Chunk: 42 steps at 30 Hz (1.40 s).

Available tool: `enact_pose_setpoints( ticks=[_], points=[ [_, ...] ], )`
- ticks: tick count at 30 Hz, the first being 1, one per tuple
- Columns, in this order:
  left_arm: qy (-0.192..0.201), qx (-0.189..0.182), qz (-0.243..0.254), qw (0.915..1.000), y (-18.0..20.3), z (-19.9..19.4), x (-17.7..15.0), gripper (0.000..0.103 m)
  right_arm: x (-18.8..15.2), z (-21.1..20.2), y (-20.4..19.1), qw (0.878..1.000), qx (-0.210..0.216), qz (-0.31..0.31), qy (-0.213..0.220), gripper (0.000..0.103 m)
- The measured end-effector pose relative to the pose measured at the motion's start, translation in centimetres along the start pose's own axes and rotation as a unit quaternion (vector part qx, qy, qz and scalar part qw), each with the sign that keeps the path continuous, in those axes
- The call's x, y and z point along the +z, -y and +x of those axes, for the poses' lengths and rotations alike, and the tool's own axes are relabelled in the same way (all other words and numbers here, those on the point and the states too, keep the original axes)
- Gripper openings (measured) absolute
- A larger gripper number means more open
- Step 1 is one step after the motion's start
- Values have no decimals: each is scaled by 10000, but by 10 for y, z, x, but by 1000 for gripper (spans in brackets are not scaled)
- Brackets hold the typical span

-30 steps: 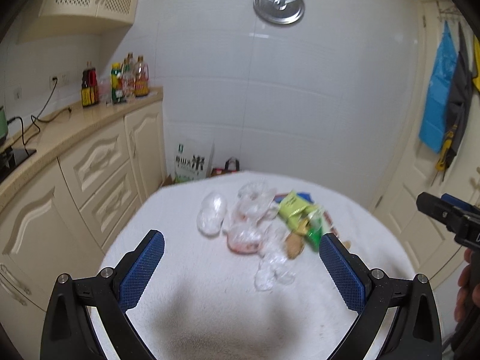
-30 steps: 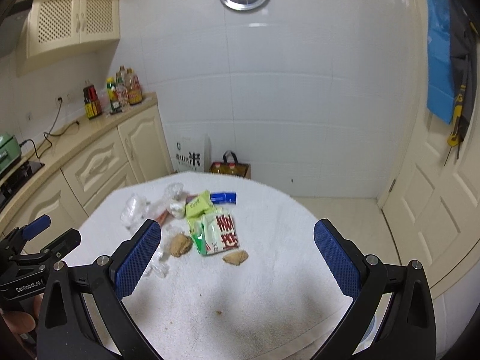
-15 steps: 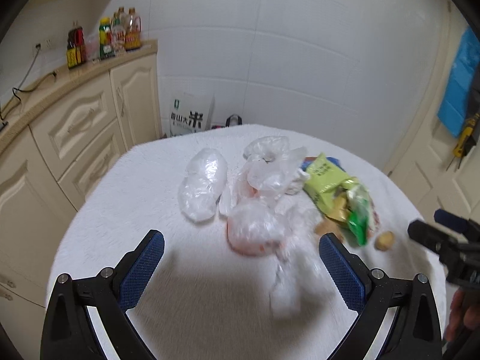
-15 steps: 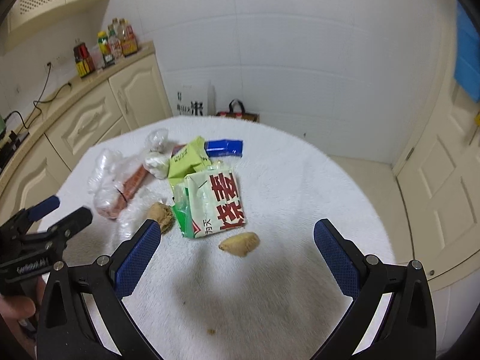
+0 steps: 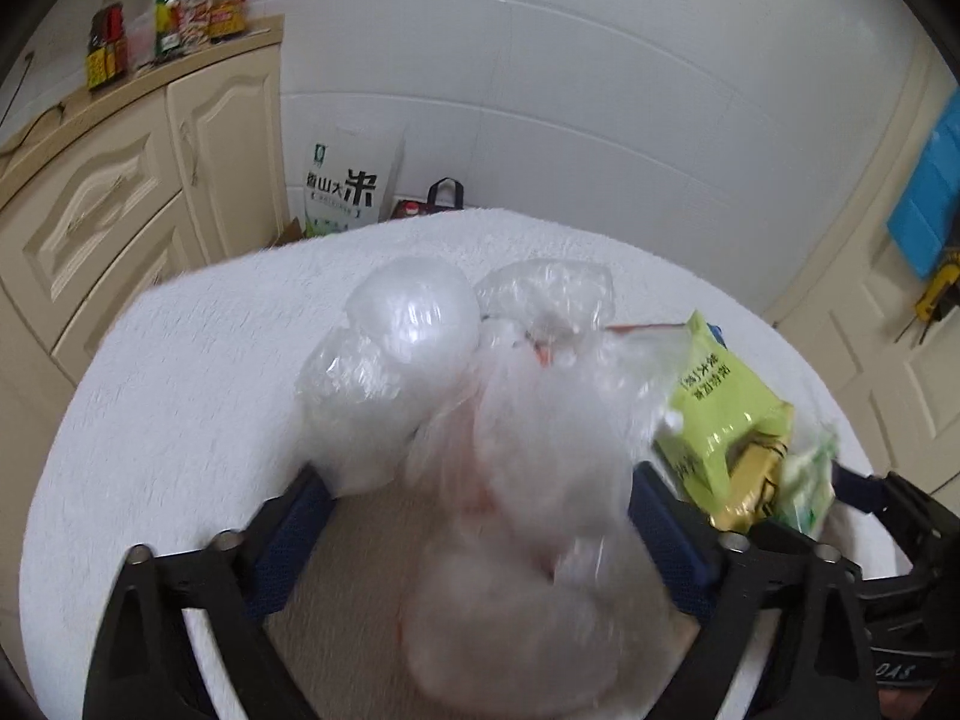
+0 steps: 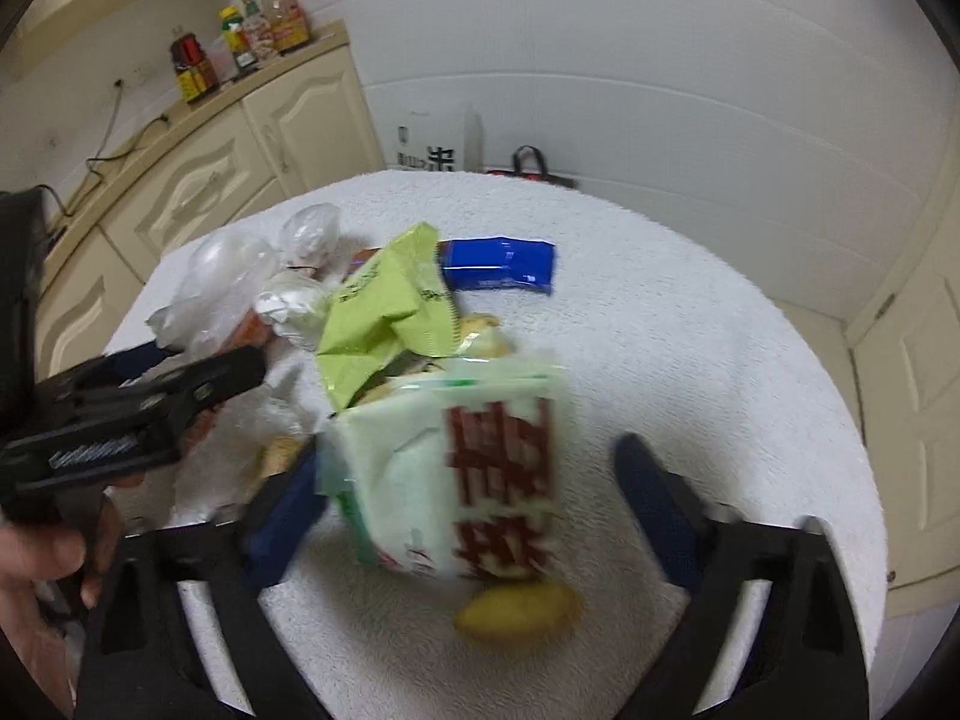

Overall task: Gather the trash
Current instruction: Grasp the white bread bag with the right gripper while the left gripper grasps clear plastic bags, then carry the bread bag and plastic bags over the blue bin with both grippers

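Note:
A heap of trash lies on a round table under a white fluffy cloth (image 5: pixel 180 390). My left gripper (image 5: pixel 477 486) is low over it, jaws closing, with a crumpled clear plastic bag (image 5: pixel 540 450) between the fingers; pad contact is blurred. A second clear bag (image 5: pixel 396 348) lies just beyond, and a lime green packet (image 5: pixel 720 402) to the right. My right gripper (image 6: pixel 468 456) is closing around a white and green packet with red characters (image 6: pixel 480 468). Its left pad is at the packet's edge, its right pad stands apart. A yellowish lump (image 6: pixel 516 606) lies under that packet, and a blue wrapper (image 6: pixel 498 267) behind it.
Cream cabinets (image 5: pixel 120 210) with bottles (image 5: pixel 168 18) on the counter run along the left. A rice sack (image 5: pixel 348 186) and a red bag stand on the floor behind the table. A door (image 6: pixel 912 360) is on the right. A hand (image 6: pixel 36 558) holds the left gripper.
Both grippers have dropped forward and down onto the trash pile. Their jaws have narrowed. The clear bag now sits between the left fingers and the red-lettered packet between the right fingers.

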<state>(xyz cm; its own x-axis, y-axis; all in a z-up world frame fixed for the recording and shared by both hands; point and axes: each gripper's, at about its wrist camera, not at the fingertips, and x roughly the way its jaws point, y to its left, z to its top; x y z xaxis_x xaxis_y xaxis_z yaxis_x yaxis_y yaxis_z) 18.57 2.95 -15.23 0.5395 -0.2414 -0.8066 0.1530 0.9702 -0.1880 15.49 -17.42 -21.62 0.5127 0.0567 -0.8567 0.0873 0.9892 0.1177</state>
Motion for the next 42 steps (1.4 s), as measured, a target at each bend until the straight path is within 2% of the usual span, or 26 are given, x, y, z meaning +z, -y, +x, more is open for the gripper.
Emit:
enact_pose_setpoints(
  ticks=[1, 3, 5, 11, 15, 17, 23, 28, 36, 42],
  points=[
    [-2, 27, 88, 10000, 4, 6, 7, 73, -1, 1, -1, 10000, -38, -58, -37, 74],
    [-25, 63, 218, 9997, 9, 14, 16, 51, -5, 0, -2, 9999, -26, -134, -71, 74],
    [-51, -39, 249, 9997, 11, 17, 18, 42, -9, -4, -3, 9999, -21, -152, -59, 74],
    [28, 5, 306, 9995, 15, 36, 29, 40, -17, -13, 4, 10000, 23, 21, 75, 73],
    [-32, -215, 204, 9996, 20, 57, 53, 27, -19, -29, 3, 9997, 88, 77, 214, 73],
    [-27, -351, 83, 9993, 14, 59, 55, 26, -19, -40, 3, 9994, 71, 89, 315, 73],
    [233, -314, -7, 9992, 2, 48, 42, 26, -23, -68, 5, 9984, 92, 194, 532, 73],
    [592, -298, 98, 9978, -6, 18, 27, 26, -31, -98, -1, 9965, 103, 230, 797, 73],
    [1241, -439, 328, 9907, 20, -33, 19, 26, -48, -158, 4, 9908, 127, 296, 1312, 73],
    [1563, -812, 588, 9826, 38, -72, 8, 26, -63, -204, 20, 9844, -27, 440, 1705, 73]
  ],
)
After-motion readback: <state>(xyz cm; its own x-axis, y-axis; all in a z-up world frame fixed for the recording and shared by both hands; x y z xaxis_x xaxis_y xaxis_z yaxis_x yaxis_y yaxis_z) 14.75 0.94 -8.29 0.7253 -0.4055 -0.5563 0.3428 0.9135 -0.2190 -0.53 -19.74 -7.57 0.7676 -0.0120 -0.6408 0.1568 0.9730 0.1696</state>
